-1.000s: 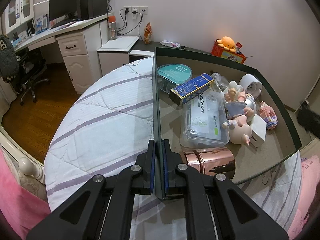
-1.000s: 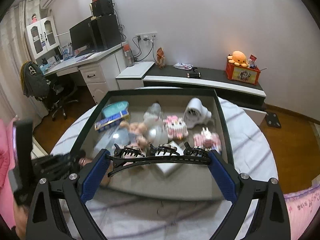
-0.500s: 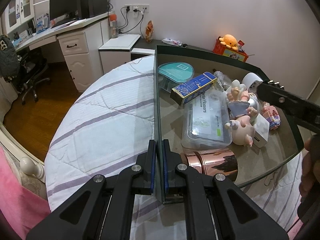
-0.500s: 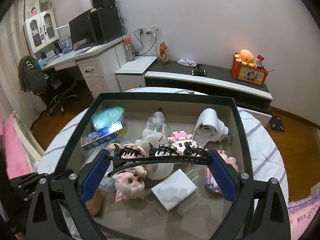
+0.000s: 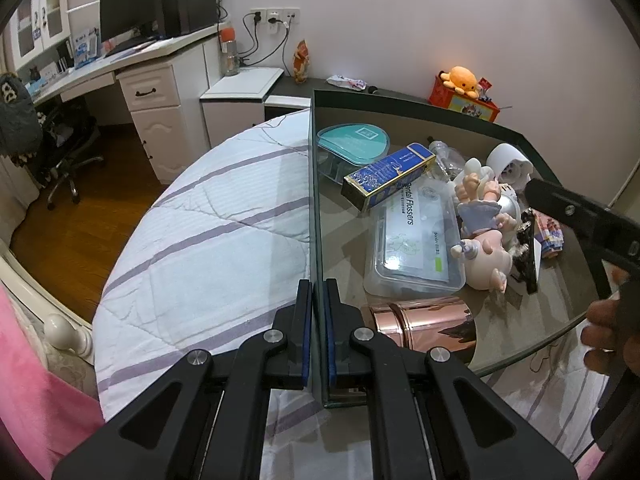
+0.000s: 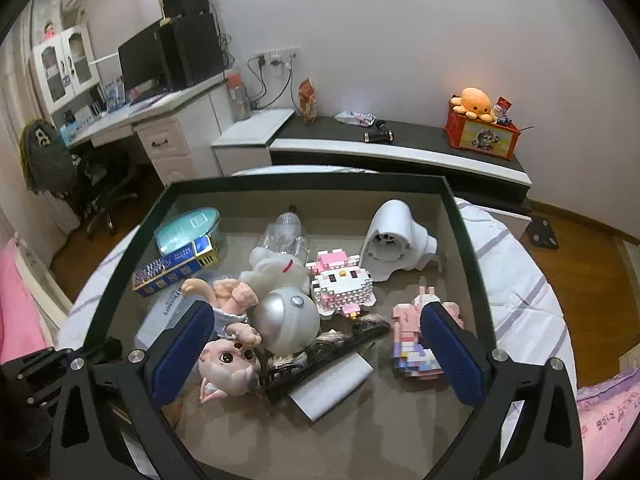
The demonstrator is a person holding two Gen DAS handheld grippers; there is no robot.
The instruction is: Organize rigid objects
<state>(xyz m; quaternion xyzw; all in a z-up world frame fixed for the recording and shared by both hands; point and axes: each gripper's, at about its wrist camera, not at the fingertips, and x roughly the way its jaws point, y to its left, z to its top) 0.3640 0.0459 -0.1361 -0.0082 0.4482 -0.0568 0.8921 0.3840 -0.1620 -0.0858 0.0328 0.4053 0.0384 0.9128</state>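
A dark-rimmed storage box (image 6: 464, 240) sits on the bed and holds several objects. My left gripper (image 5: 316, 320) is shut on the box's left wall (image 5: 314, 200). My right gripper (image 6: 316, 344) is open and empty above the box. Below it a black hair clip (image 6: 320, 356) lies across a white card (image 6: 336, 388), beside a pink doll (image 6: 228, 356) and a silver ball (image 6: 288, 320). The clip also shows in the left wrist view (image 5: 526, 256). A rose-gold tin (image 5: 424, 324) lies near my left gripper.
The box also holds a teal case (image 6: 188, 228), a blue carton (image 6: 176, 268), a flosser box (image 5: 412, 240), pink block figures (image 6: 344, 284) and a white cup-shaped part (image 6: 396, 236). The striped bedspread (image 5: 216, 232) lies around the box. A desk (image 5: 132, 64) stands behind.
My right gripper moved forward over the box and opened, letting go of the black hair clip, which now lies among the objects. My left gripper kept its hold on the wall.
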